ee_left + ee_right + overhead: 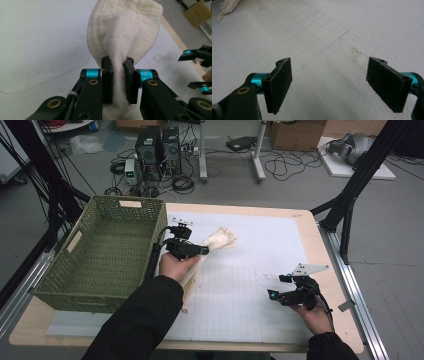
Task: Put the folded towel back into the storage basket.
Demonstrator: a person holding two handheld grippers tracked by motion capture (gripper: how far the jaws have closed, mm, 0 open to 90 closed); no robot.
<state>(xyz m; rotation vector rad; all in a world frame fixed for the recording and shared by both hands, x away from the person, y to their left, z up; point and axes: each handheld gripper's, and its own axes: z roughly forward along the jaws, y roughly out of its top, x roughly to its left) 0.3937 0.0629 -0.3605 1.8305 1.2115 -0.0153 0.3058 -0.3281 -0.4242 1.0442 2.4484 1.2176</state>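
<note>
A cream-white cloth (220, 240) hangs bunched from my left gripper (204, 250), just right of the green basket (107, 252); its lower end trails down to the mat below my hand. In the left gripper view the jaws pinch a gathered fold of the cloth (125, 27), which fans out beyond my left gripper (119, 65). My right gripper (279, 286) hovers low over the mat at the right front. Seen from the right gripper view, the right gripper (329, 85) has its jaws wide apart with bare mat between them, and a corner of the cloth (227, 7) lies at the top left.
The woven green basket has nothing in it and stands on the table's left side. A white gridded mat (250, 270) covers most of the tabletop. Beyond the table are computer towers (159, 147), cables and a cardboard box (297, 134) on the floor.
</note>
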